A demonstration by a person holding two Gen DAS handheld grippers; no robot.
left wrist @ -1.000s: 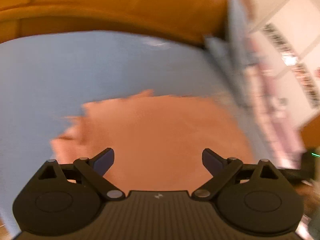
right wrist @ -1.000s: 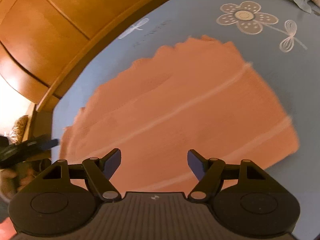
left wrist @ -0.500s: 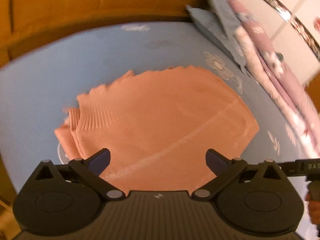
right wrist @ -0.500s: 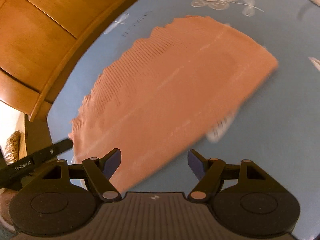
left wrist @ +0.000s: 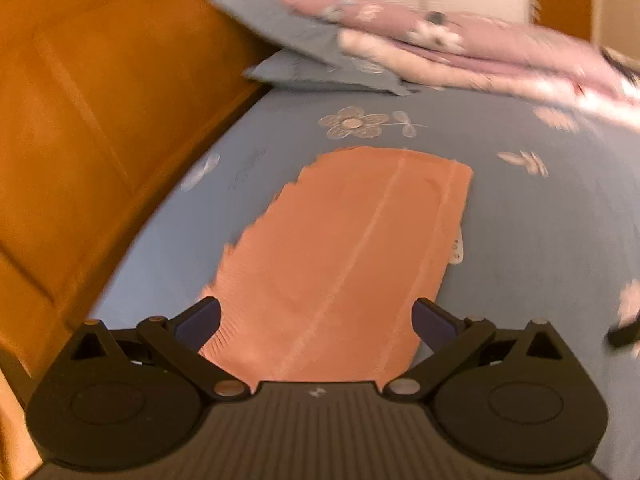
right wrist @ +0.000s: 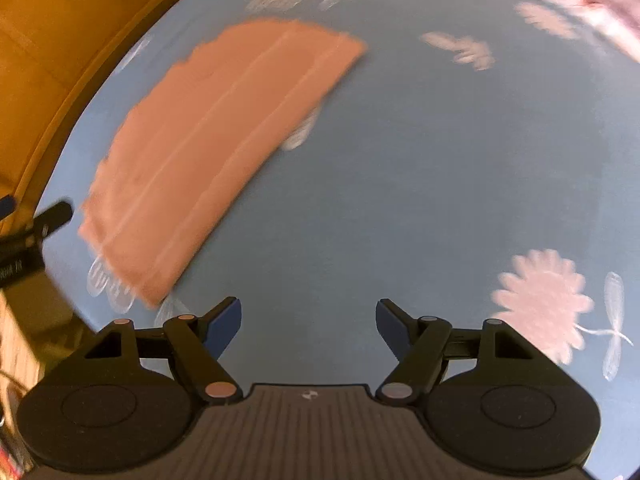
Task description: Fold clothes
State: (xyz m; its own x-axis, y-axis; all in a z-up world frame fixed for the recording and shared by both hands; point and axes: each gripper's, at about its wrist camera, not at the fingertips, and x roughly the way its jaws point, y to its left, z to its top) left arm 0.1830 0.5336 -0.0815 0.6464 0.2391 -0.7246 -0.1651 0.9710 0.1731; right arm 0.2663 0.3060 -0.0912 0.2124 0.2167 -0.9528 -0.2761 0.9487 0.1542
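A folded orange ribbed garment (left wrist: 344, 256) lies flat on the blue flowered bedsheet (left wrist: 532, 240), a white label poking out at its right edge. My left gripper (left wrist: 316, 320) hovers above the garment's near end, open, with nothing between its fingers. In the right wrist view the same garment (right wrist: 208, 148) lies at the upper left, well away from my right gripper (right wrist: 308, 320), which stands open and empty over bare sheet (right wrist: 400, 184). The tip of the left gripper (right wrist: 52, 216) shows at that view's left edge.
A wooden bed frame (left wrist: 92, 132) runs along the left side of the bed. A grey-blue pillow (left wrist: 296, 36) and a pink flowered quilt (left wrist: 480, 52) are piled at the far end. Flower prints (right wrist: 544, 304) dot the sheet.
Both grippers have risen and drawn back from the garment, which looks smaller and lies flat. The right gripper has swung right onto bare sheet. The left view has rolled.
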